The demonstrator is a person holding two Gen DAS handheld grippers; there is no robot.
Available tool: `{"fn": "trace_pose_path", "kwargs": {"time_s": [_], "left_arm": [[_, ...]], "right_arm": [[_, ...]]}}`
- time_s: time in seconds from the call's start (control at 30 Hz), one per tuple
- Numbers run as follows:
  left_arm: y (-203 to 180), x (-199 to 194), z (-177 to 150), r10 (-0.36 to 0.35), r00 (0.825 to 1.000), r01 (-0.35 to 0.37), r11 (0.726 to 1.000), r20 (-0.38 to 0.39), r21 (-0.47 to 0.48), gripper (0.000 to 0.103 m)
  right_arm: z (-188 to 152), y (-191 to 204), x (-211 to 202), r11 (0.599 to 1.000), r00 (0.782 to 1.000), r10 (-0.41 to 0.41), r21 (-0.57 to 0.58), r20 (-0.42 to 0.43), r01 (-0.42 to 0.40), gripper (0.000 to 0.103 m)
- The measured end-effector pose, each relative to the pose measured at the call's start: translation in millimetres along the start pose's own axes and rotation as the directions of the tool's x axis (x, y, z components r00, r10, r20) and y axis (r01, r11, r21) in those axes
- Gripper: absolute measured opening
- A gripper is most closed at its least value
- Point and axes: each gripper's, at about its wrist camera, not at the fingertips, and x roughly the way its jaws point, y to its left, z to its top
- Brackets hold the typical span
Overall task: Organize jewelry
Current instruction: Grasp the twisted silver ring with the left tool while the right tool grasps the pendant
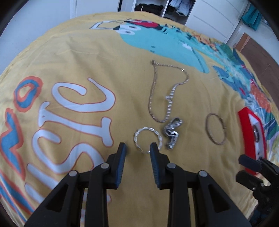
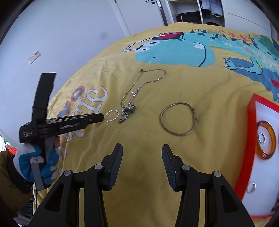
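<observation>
- Jewelry was spread on a yellow cartoon-printed bedspread (image 1: 87, 57): a twisted silver bangle (image 1: 147, 139), a crumpled silver link watch (image 1: 171, 132), a long gold-and-crystal chain necklace (image 1: 162, 90) and a thin gold hinged bangle (image 1: 216, 129).
- The twisted silver bangle was seen lying flat just in front of the left gripper (image 1: 137, 148), with the watch just beside it and the lower loop of the necklace close above both.
- The thin gold bangle was found lying apart from that cluster, towards a red-rimmed white tray (image 2: 251, 111).
- An amber translucent ring-shaped bangle (image 2: 272, 139) and a small silver ring (image 2: 262, 138) inside its circle were seen lying in the tray; a second small silver ring (image 2: 251, 186) was seen lower in the tray.
- The left gripper's fingers were held apart, nothing clamped between them; one fingertip overlapped the silver bangle's rim in the left wrist view, and contact could not be told.
- The right gripper (image 2: 142, 151) was held with its fingers apart and empty over bare bedspread, short of the gold bangle.
- The left tool was gripped by a hand in a white-and-blue glove (image 2: 34, 162), with a dark cuff and a brown sleeve behind it.
- White wardrobe doors and open shelves of dark folded clothes (image 1: 150, 7) were visible beyond the bed.
</observation>
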Motion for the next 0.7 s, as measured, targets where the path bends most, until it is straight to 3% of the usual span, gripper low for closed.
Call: {"fn": "trace_pose_path", "kwargs": {"time_s": [0.23, 0.33, 0.43, 0.7], "left_arm": [[0.0, 22.3, 3.6, 0.054, 0.999, -0.053, 0.997, -0.009, 0.058, 0.026], [0.8, 24.2, 1.1, 0.092, 0.996, -0.093, 0.992, 0.012, 0.084, 0.013], [10.2, 21.4, -1.5, 0.081, 0.996, -0.083, 0.993, 0.024, 0.078, 0.004], [19.8, 14.8, -8.5, 0.038, 0.998, -0.042, 0.997, 0.053, 0.068, 0.004]], "right_arm": [[11.9, 3.1, 25.9, 1.000, 1.000, 0.021, -0.021, -0.012, -0.021, 0.047], [20.0, 6.4, 41.0, 0.999, 0.999, 0.035, -0.028, -0.016, -0.036, 0.047], [27.2, 10.0, 55.5, 0.998, 0.999, 0.049, -0.037, -0.021, -0.050, 0.047], [47.8, 21.9, 92.9, 0.996, 0.997, 0.074, -0.051, -0.033, -0.076, 0.047]]}}
